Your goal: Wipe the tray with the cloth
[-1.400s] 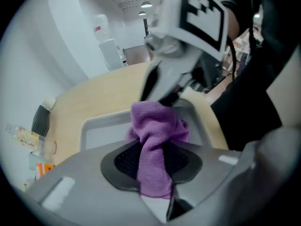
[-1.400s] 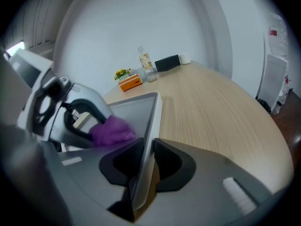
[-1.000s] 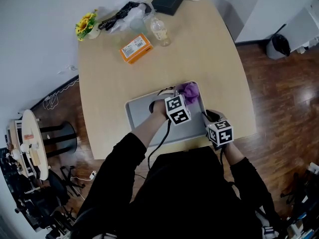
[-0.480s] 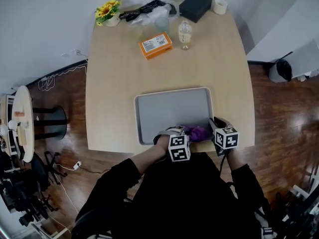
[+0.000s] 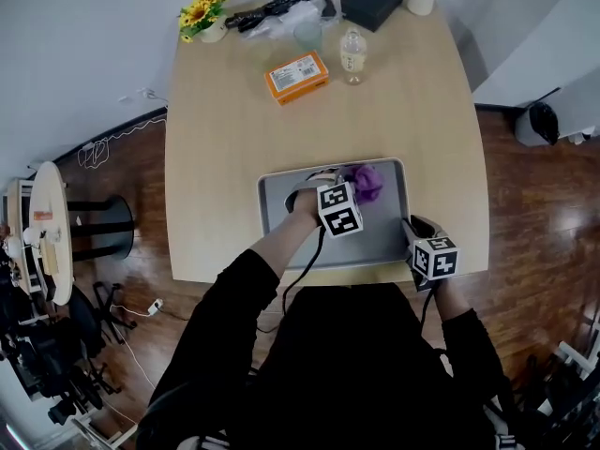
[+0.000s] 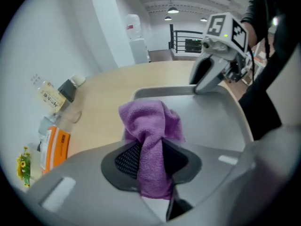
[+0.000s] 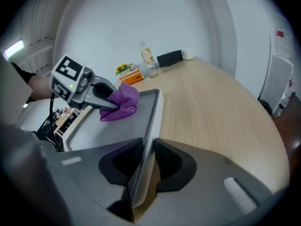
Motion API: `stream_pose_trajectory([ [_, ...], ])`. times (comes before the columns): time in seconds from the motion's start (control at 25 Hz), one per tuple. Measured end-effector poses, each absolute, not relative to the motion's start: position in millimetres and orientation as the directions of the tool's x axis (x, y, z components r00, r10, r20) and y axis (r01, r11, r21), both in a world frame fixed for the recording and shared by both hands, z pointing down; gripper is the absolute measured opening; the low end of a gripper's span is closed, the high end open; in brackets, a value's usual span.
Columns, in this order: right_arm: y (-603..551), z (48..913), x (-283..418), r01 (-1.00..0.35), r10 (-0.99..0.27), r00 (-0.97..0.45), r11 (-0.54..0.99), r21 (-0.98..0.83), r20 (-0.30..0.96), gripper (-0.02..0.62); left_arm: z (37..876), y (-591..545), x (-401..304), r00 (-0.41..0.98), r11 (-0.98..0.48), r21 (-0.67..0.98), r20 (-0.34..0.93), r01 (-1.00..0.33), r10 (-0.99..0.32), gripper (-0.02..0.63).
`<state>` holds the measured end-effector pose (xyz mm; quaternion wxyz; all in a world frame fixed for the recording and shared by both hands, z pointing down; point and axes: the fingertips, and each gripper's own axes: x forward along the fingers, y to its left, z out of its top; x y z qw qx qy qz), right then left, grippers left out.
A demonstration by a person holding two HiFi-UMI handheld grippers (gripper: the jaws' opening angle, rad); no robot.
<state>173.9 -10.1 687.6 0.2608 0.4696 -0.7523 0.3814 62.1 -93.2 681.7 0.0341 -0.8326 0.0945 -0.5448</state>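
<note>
Two grips: L gripper (image 6: 150, 157) clenches the cloth (image 6: 150, 121), jaws just eased a hair, at far-right corner of the tray (image 5: 281, 204); R gripper (image 7: 145, 161) clamps its right rim. We press flat, sweep w/ overlapping strokes.

Entry: an office, I judge. Meeting table (image 5: 403, 101) under my left gripper (image 5: 352, 179) and right gripper (image 5: 411, 225). Water dispenser (image 6: 135, 36) far ahead of the left gripper. Waste bin (image 5: 536, 123) on hardwood floor (image 5: 525, 204), out past the right gripper.
</note>
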Motion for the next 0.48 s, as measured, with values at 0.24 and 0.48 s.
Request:
stream_pose_trajectory([
  [0.24,-9,688,177,-0.907,-0.505,-0.418,0.271,-0.321,0.755,0.084,679,-108,58,0.363,-0.974,-0.177,0.906,-0.143,-0.218,0.084],
  [0.48,-8,689,178,-0.913,-0.500,-0.404,0.272,-0.305,0.766,0.086,674,9,69,0.468,-0.997,0.051,0.883,-0.060,0.017,0.084],
])
